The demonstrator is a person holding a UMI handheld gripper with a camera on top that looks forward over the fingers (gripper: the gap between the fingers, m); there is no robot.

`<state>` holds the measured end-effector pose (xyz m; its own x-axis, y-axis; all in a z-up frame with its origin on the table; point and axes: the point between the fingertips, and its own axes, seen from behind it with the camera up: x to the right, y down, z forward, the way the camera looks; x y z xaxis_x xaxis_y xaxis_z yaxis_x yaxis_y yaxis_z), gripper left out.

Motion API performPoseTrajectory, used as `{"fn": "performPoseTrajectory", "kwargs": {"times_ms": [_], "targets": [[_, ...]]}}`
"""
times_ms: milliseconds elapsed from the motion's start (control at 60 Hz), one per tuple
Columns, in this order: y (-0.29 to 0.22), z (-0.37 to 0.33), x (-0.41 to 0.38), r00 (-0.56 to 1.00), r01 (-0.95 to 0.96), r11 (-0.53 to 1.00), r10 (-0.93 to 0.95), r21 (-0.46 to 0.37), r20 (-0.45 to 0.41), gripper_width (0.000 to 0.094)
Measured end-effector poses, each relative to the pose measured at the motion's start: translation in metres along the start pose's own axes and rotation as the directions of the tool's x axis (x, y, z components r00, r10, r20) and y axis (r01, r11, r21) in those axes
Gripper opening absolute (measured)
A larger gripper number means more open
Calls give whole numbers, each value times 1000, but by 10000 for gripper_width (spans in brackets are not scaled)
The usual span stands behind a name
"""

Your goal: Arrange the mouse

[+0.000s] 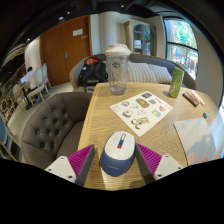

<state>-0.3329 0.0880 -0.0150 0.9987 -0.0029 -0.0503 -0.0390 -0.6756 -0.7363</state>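
A white and blue computer mouse [117, 153] lies on the wooden slatted table [97, 120], at its near edge. It stands between my gripper's [116, 150] two fingers. The left magenta pad [80, 160] shows a strip of table between it and the mouse. The right pad [151, 157] is at or very near the mouse's right side. The gripper is open around the mouse, which rests on the table.
Beyond the mouse lie a printed sheet of pictures [142, 110], a clear lidded jug [118, 68], a green can [176, 82] and a small item [192, 98]. A pale flat mat [196, 134] lies at the right. A grey tufted armchair [52, 125] stands left of the table.
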Motion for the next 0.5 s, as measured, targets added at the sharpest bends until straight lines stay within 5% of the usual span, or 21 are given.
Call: {"fn": "performPoseTrajectory", "kwargs": {"times_ms": [117, 233, 333, 433, 500], "targets": [[-10, 10, -6, 999, 39, 999, -40, 22, 14, 811], [-17, 18, 3, 999, 37, 998, -37, 51, 14, 539], [-15, 15, 3, 997, 63, 997, -64, 46, 34, 510], [-10, 14, -2, 992, 94, 995, -90, -43, 92, 429], [-2, 1, -22, 970, 119, 986, -90, -116, 224, 399]]}}
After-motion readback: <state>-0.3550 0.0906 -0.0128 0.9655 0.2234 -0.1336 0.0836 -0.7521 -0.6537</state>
